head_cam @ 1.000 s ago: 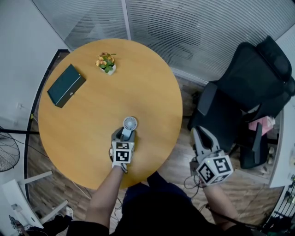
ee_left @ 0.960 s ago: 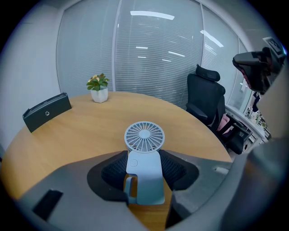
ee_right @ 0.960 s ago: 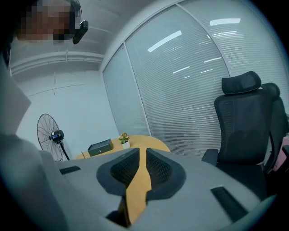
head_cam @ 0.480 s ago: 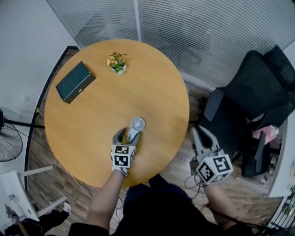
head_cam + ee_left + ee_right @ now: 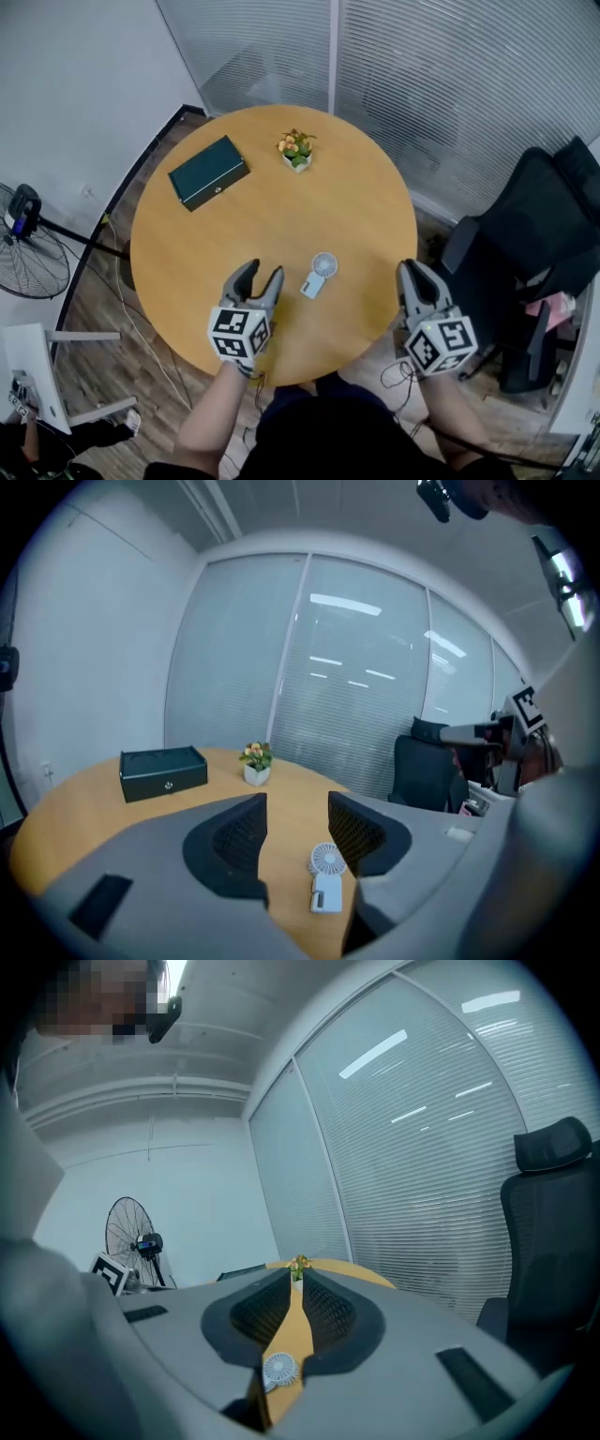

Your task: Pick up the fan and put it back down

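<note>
The handheld fan (image 5: 320,276) lies flat on the near side of the round wooden table (image 5: 216,234). Just left of it, our left gripper (image 5: 260,275) hangs with jaws apart and empty, having just narrowed a little. Our right gripper (image 5: 415,274), off the table's right edge, is pinched together on nothing. Earlier the left jaws straddled the fan's handle; now they're clear.
</note>
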Demonstrator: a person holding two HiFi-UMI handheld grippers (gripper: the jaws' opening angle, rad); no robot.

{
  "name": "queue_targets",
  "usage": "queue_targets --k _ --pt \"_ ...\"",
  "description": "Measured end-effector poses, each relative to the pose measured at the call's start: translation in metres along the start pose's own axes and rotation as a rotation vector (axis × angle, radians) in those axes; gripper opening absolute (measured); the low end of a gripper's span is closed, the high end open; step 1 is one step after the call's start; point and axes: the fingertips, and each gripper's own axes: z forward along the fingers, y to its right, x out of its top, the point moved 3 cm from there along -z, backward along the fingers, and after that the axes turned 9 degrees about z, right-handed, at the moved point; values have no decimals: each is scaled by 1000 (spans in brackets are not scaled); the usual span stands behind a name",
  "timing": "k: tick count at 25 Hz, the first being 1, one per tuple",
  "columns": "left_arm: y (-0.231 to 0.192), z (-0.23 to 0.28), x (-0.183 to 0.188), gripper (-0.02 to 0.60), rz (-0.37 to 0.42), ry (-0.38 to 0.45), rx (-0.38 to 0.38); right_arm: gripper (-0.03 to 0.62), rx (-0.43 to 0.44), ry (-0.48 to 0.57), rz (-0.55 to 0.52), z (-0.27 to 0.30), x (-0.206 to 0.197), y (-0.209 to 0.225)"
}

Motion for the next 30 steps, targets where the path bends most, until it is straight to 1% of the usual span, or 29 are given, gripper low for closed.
queue_targets --k 4,8,10,12,15,17,20,21,24,27,30 --pt "-14 -44 40 130 0 100 -15 40 19 33 -18 4 10 -37" --pt "-25 -88 69 85 -3 180 -35 35 43 75 -48 5 23 -75" --pt "-35 -110 82 63 8 219 -26 34 56 103 -67 7 31 -96" --pt "-50 -130 95 45 21 257 2 34 68 137 -85 9 41 -117" --pt "-79 -155 115 34 10 315 70 28 77 194 -91 13 60 -143" --pt "-93 -172 125 26 -10 348 96 25 83 220 -93 12 68 -160" --pt "-104 -195 136 16 -24 377 98 17 94 242 -104 9 77 -187" --pt "-106 -202 141 12 -30 390 91 6 96 247 -107 8 79 -195" --pt "-109 -222 154 6 -45 435 71 5 104 257 -109 7 83 -217" --pt "-114 -238 162 6 -15 465 64 5 114 271 -118 5 82 -237" --pt "-121 -254 168 6 39 485 75 5 108 287 -137 3 82 -255"
